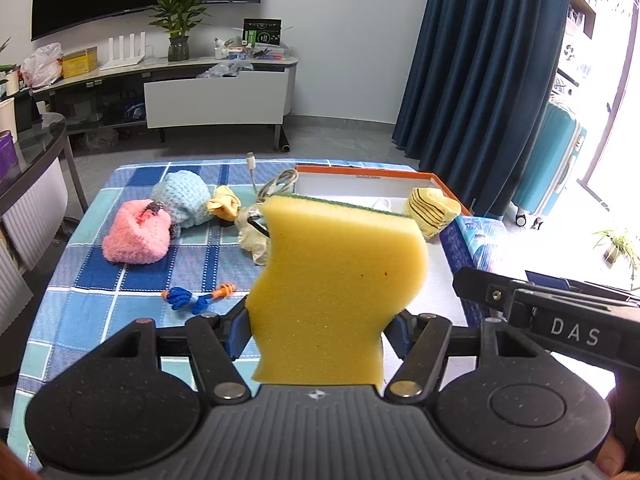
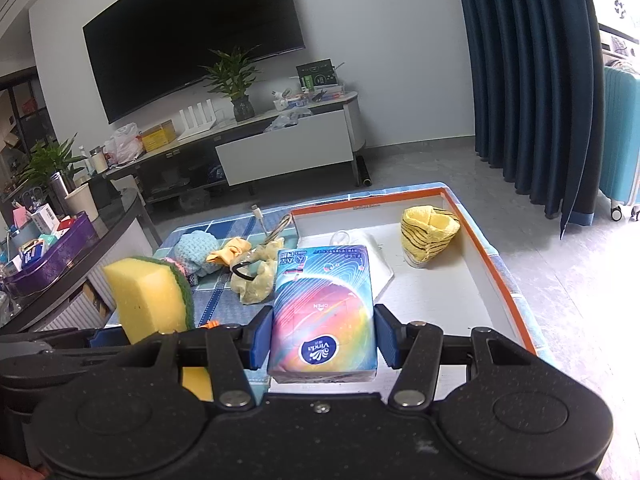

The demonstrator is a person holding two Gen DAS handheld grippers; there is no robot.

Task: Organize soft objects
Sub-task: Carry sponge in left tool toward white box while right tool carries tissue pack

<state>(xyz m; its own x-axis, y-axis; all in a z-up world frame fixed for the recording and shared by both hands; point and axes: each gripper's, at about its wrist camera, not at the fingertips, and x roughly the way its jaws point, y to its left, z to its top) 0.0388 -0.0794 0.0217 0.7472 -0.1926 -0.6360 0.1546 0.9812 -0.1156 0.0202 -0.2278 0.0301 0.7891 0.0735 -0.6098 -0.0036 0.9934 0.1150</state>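
The left gripper (image 1: 316,328) pinches the yellow sponge (image 1: 340,284) upright between its blue pads, above the checked tablecloth (image 1: 120,280) near the white tray (image 2: 440,280). To its right, the right gripper (image 2: 322,338) clamps a Vinda tissue pack (image 2: 324,312) over the tray's near left corner. A striped yellow sock (image 2: 428,236) lies at the tray's far end.

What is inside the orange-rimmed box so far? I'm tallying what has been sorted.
Inside the orange-rimmed box: a yellow striped cloth and a white mask-like item, partly hidden behind the tissue pack that the right gripper holds. The floor behind the pack is hidden.
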